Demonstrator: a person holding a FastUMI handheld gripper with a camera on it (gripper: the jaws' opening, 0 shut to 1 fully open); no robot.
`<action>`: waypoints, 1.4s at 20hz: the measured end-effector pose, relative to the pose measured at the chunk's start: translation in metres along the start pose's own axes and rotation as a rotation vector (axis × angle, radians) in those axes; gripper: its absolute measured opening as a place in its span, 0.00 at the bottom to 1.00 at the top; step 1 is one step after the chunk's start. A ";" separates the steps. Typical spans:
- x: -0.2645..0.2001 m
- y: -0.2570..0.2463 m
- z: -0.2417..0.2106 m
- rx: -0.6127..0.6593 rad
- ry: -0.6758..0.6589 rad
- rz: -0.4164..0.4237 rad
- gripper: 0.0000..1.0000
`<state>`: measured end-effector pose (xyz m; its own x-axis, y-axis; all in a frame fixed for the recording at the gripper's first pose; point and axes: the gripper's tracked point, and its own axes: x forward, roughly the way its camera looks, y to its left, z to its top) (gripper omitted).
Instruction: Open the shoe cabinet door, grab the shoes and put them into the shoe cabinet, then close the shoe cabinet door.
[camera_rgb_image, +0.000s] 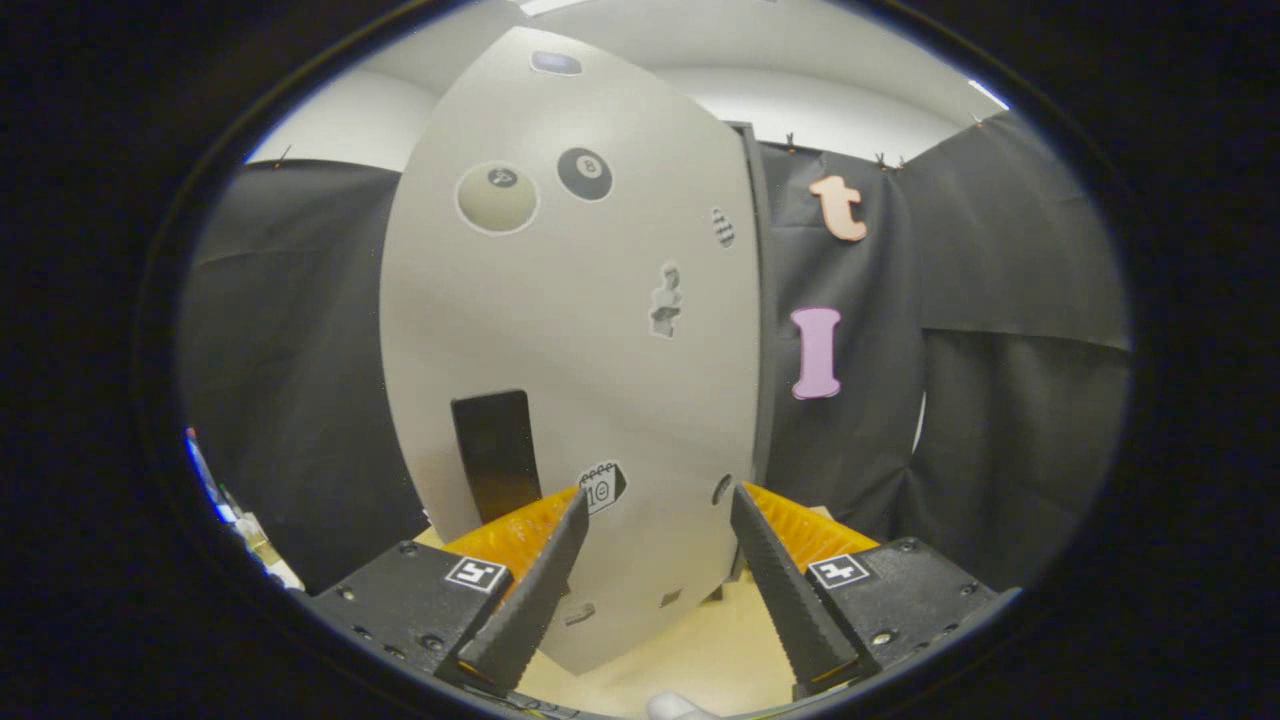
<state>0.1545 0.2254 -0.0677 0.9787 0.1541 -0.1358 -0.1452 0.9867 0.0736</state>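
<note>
- While the cabinet door (570, 330) stands shut just ahead, the gripper (655, 502) faces it with fingers spread wide and nothing between them.
- Pale grey and dotted with stickers, the door belongs to a shoe cabinet that stands on a light wooden surface (700, 655); its dark side edge (762, 300) shows along the right, against the black cloth wall (1000, 400).
- A dark rectangular handle (495, 455) sits low on the door, just beyond the left finger; whether it is a recess or a raised plate cannot be told.
- No shoes can be picked out from this angle; a small white shape (675, 707) below the fingers is too cut off to name.
- Judged from here, the task is at its first step, the door not yet opened.
- Risk: the open fingers are aimed right of the handle, so a straight push would likely meet flat panel and slide off.
- Risk: a pull at the handle's edge with a shallow bite may slip, or tug the whole light cabinet across the surface instead of swinging the door.
- Risk: which side carries the hinge cannot be told, and pulling the wrong way would jam.
- Writing: one sticker is a black billiard ball marked "8" (584, 174); a calendar sticker (602, 488) near the left fingertip reads "10".
- Other stickers, including a round beige one (497, 198) and a small figure (666, 300), are too small to read.
</note>
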 end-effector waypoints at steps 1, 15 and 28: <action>0.010 0.014 -0.001 -0.004 0.007 0.026 0.96; 0.021 0.031 0.027 0.007 0.012 0.012 0.97; -0.058 -0.016 0.111 -0.015 -0.094 -0.083 0.97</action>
<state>0.1162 0.1950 0.0491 0.9966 0.0673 -0.0475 -0.0648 0.9966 0.0516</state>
